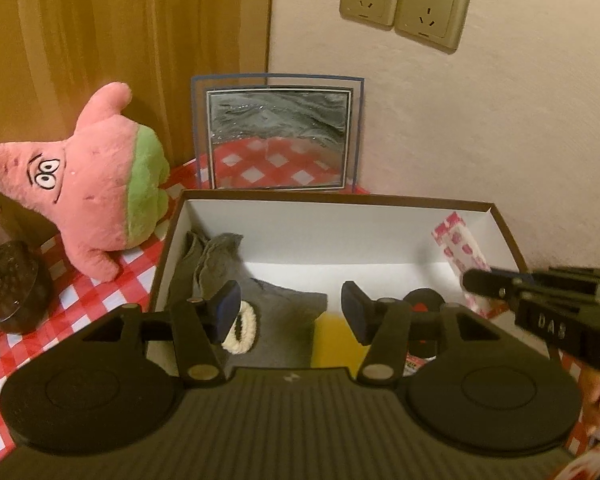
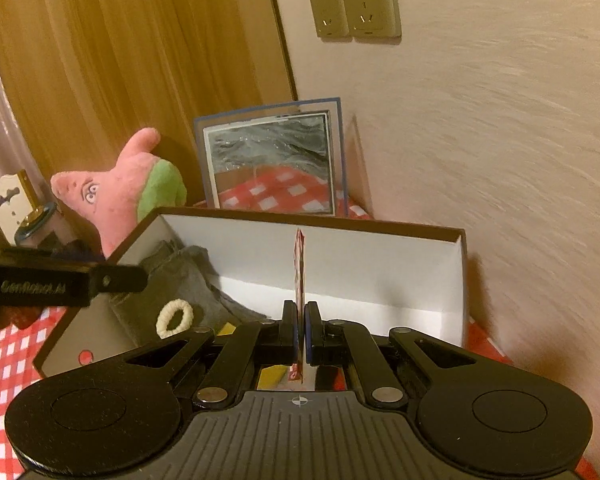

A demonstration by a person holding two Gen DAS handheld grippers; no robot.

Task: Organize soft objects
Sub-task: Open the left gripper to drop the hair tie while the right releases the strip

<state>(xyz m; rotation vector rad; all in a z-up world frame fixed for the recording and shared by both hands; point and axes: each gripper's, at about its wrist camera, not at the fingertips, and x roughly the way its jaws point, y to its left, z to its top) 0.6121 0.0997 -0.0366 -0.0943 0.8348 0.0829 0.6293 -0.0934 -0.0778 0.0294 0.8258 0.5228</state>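
Your right hand-held gripper point(image 2: 301, 332) pinching packet point(image 2: 299, 272) edge-on at frame centre, long axis upright over box point(image 2: 380, 232), left hand-held gripper point(image 1: 290, 312) spread.

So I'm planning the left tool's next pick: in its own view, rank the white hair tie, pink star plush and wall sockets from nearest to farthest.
1. White hair tie, in the box beside its left finger.
2. Pink star plush, left of the box.
3. Wall sockets, high on the wall behind.

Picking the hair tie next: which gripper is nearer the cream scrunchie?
Left. The left gripper hangs open just above the cream scrunchie; the right gripper, off toward the box's right, clamps a pink-patterned packet.
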